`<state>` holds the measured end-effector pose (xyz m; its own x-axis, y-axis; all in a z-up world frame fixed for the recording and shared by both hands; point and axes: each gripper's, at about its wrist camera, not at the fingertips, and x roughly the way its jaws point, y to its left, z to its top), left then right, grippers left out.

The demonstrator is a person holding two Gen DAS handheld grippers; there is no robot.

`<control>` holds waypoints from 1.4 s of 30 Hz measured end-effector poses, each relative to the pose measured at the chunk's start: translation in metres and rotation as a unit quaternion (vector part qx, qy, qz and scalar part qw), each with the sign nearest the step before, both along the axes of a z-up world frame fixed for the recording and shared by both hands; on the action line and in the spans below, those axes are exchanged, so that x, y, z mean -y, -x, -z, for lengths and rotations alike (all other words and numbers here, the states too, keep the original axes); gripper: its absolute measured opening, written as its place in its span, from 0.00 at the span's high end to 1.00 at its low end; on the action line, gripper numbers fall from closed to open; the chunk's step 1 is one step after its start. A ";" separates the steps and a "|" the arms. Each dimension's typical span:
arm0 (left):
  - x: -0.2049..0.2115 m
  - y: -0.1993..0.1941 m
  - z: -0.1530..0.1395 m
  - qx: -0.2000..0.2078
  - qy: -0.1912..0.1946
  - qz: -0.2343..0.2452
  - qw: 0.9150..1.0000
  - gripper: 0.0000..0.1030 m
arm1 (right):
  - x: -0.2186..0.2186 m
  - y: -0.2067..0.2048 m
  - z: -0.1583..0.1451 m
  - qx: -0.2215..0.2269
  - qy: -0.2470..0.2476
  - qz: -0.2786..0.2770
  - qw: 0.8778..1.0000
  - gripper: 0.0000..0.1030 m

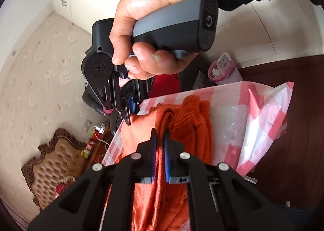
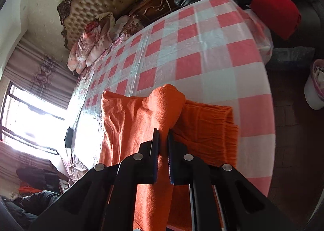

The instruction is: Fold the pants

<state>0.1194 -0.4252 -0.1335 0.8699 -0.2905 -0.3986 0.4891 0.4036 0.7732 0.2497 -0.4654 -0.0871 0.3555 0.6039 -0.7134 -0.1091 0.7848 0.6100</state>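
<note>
left hand-held gripper (image 1: 160, 135) clamped, right hand-held gripper (image 2: 163, 136) clamped

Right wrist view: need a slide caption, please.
Right gripper pinches orange pants over a red-checked tablecloth.

Bedroom. Bed under a pink-and-white checked cover (image 2: 202, 48); tufted tan headboard (image 2: 97, 6) with carved dark frame at the far end, floral pillows (image 2: 91, 42) below it. Bright window (image 2: 30, 121) on the left, mauve curtains (image 2: 36, 69). Floral wallpaper (image 1: 40, 69). Dark wood floor (image 2: 287, 119), white bin (image 2: 316, 91) on the right.

Both wrist views look closely down onto the pants (image 1: 182, 113) (image 2: 141, 113).
</note>
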 end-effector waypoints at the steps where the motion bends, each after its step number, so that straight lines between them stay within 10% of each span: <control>1: 0.004 0.000 0.001 -0.002 0.000 0.002 1.000 0.93 | 0.004 0.000 0.000 0.001 -0.001 0.004 1.000 0.92; 11: 0.035 -0.010 0.026 -0.014 -0.017 0.011 1.000 0.93 | 0.027 0.002 0.017 0.010 0.057 0.033 0.998 0.91; 15: 0.034 -0.014 0.028 -0.045 -0.001 0.026 0.999 0.58 | 0.023 0.007 0.026 0.028 0.141 0.049 0.988 0.80; 17: 0.024 -0.010 0.016 -0.066 0.027 0.039 0.997 0.53 | 0.023 0.010 0.024 0.035 0.170 0.067 0.982 0.58; 20: -0.019 -0.013 -0.020 -0.137 0.101 0.024 0.985 0.42 | 0.028 0.024 0.013 0.045 0.198 0.095 0.975 0.52; 22: -0.068 -0.027 -0.047 -0.199 0.177 -0.021 0.964 0.37 | 0.033 0.033 0.011 0.043 0.166 0.098 0.980 0.49; 25: -0.160 -0.062 -0.061 -0.287 0.289 -0.136 0.903 0.37 | 0.024 0.046 0.019 0.024 0.151 0.078 0.985 0.46; 29: -0.262 -0.112 -0.031 -0.407 0.398 -0.261 0.780 0.39 | 0.013 0.054 0.032 0.012 0.159 0.072 0.985 0.46; 30: -0.278 -0.121 -0.021 -0.443 0.420 -0.273 0.744 0.39 | 0.011 0.056 0.037 0.008 0.167 0.070 0.983 0.47; 31: -0.290 -0.131 -0.005 -0.498 0.452 -0.271 0.688 0.39 | 0.009 0.057 0.040 0.006 0.168 0.069 0.983 0.51; 33: -0.298 -0.139 0.013 -0.548 0.472 -0.268 0.636 0.41 | 0.010 0.059 0.042 0.007 0.154 0.072 0.985 0.56; 37: -0.295 -0.149 0.017 -0.577 0.465 -0.244 0.625 0.68 | 0.013 0.061 0.042 0.009 0.144 0.079 0.986 0.60; 42: -0.288 -0.156 0.019 -0.576 0.451 -0.235 0.640 0.86 | 0.015 0.060 0.044 0.013 0.130 0.089 0.987 0.61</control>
<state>0.2754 -0.1370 -0.1529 0.2254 -0.6676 -0.7096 0.1856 0.7444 -0.6414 0.1896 -0.4805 -0.1316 0.4594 0.3276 -0.8256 0.0324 0.9227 0.3841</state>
